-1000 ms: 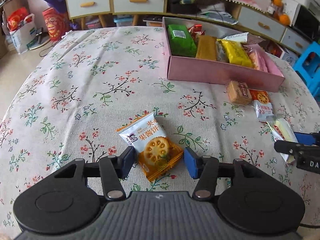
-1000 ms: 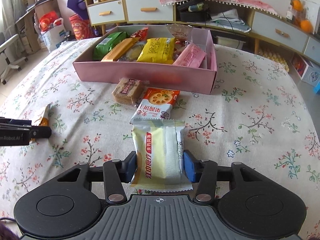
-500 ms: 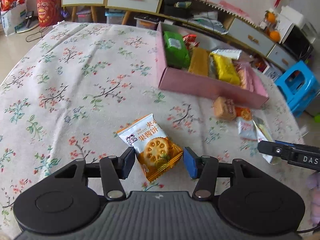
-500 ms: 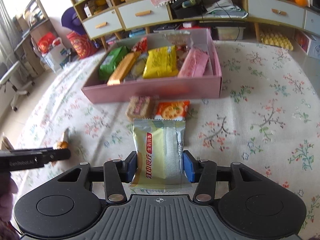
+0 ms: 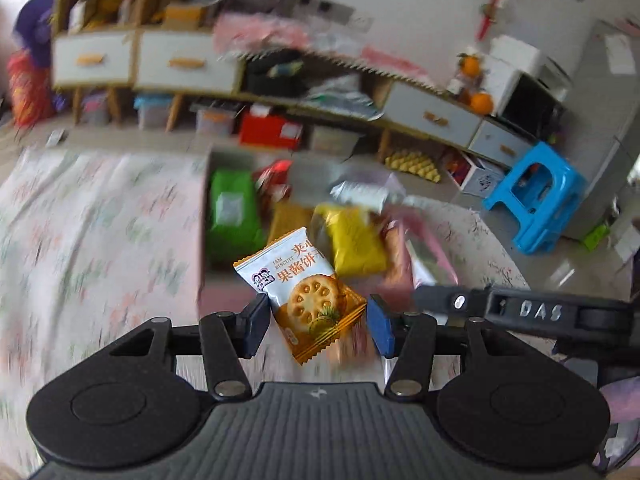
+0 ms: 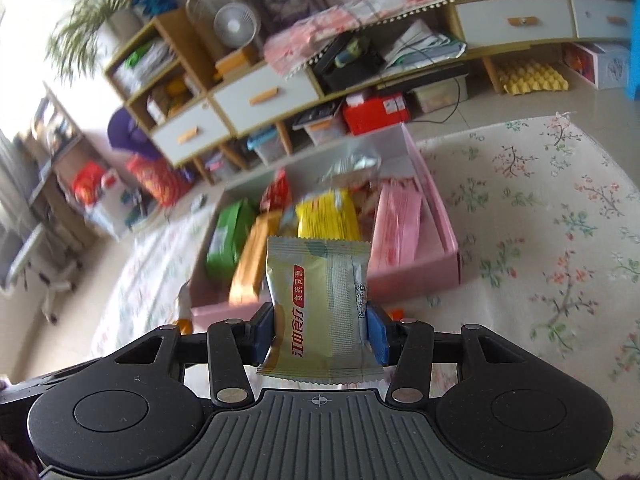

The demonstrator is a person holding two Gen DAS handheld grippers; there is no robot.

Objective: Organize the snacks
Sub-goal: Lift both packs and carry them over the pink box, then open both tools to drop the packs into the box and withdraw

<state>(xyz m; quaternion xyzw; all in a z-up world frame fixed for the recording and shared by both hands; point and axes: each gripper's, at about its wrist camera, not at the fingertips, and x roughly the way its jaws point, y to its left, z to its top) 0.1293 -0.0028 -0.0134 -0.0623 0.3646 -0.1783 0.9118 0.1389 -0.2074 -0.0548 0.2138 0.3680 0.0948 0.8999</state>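
Observation:
My left gripper (image 5: 316,326) is shut on an orange-and-white jam biscuit packet (image 5: 306,290) and holds it in the air over the near wall of the pink snack box (image 5: 216,300). My right gripper (image 6: 320,332) is shut on a pale yellow-green cracker packet (image 6: 320,300), lifted just in front of the same pink box (image 6: 416,276). The box holds a green packet (image 6: 228,236), a yellow packet (image 6: 328,216), a pink packet (image 6: 396,224) and others. The right gripper's arm (image 5: 520,312) shows at the right of the left wrist view.
The box sits on a table with a floral cloth (image 6: 560,216). Behind it stand low cabinets with drawers (image 6: 264,96), storage bins and a red box (image 6: 376,114) on the floor. A blue stool (image 5: 536,196) stands to the right of the table.
Both grippers have lifted their packets off the cloth and carried them toward the pink box, which now looms closer. The views are blurred by motion.

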